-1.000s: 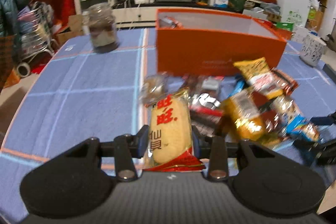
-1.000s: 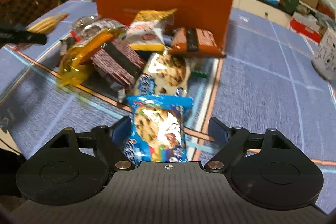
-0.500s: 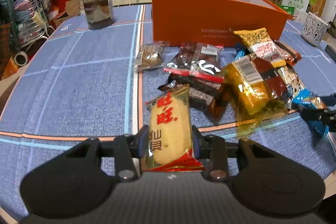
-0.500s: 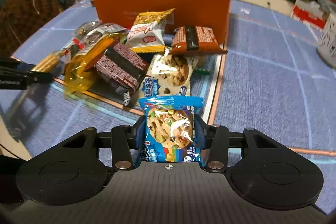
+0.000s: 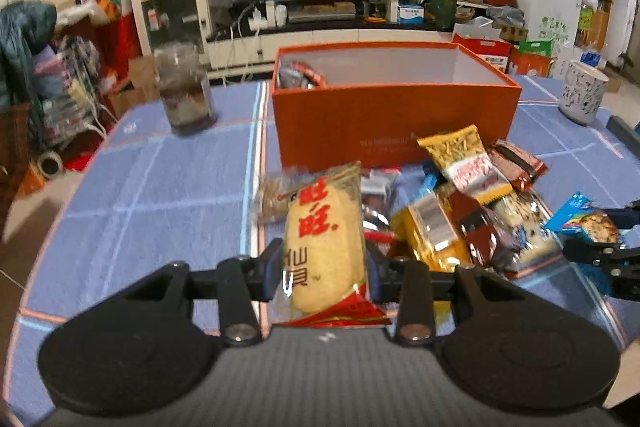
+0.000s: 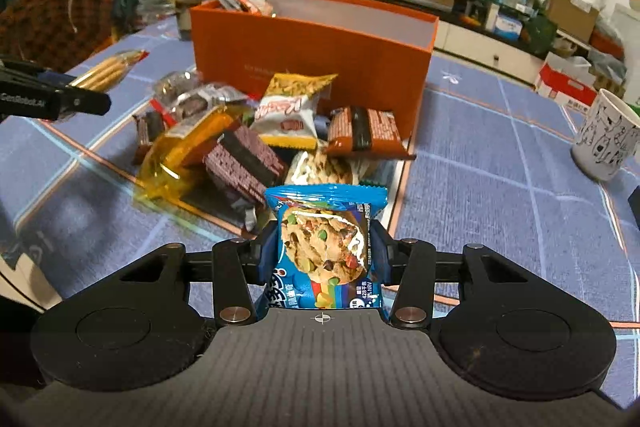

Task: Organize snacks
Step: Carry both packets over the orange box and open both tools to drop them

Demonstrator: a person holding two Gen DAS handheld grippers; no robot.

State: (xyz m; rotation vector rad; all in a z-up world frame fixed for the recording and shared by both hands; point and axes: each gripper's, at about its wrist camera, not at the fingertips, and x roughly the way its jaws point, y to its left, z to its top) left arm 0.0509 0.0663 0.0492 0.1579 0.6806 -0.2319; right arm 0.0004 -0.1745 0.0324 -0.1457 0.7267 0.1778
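A cluttered living room surrounds the blue plaid tablecloth (image 5: 168, 187). Nearest, the left gripper (image 5: 322, 263) pinches a yellow rice-cracker packet (image 5: 324, 247); the right gripper (image 6: 323, 259) pinches a blue cookie packet (image 6: 324, 247). Loose snack packets (image 6: 256, 147) lie before the open orange cardboard box (image 6: 320, 51). Slick wrappers could slip out, or both hands could collide over the box.

Indoor light is moderate and warm. Both fisheye views bend straight lines and darken at the corners. Glare glints on foil wrappers at centre. The left-wrist view is softly motion-blurred, background especially.
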